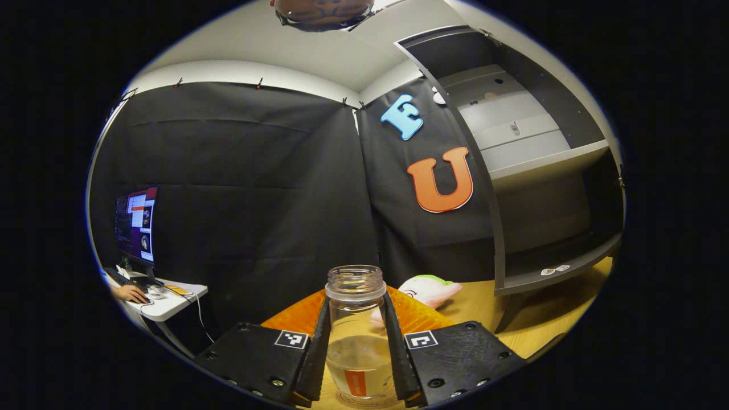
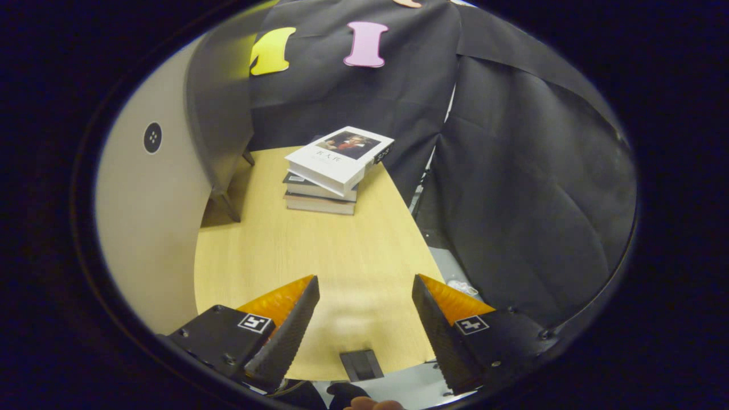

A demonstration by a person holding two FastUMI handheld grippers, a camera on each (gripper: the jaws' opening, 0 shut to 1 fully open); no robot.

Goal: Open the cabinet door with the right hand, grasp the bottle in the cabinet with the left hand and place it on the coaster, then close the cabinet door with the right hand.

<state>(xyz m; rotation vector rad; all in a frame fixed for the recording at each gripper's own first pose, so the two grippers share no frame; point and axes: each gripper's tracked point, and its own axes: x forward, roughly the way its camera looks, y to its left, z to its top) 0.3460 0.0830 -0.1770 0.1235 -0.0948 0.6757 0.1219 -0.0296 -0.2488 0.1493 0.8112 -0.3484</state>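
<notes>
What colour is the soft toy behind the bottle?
Pink with a pale green top, the soft toy shows best in the left gripper view, behind the bottle.

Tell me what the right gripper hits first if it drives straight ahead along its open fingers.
Probably the stack of books. The right gripper points across bare wooden table, fingers open and empty, with the books next in line; depth is unclear, and it might skim the tabletop first.

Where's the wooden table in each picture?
Left gripper view: the table is low on the right, beneath the open cabinet.
Right gripper view: the table spreads across the middle, with books at its far end.
Shared landmark: the black cloth wall behind it.
</notes>
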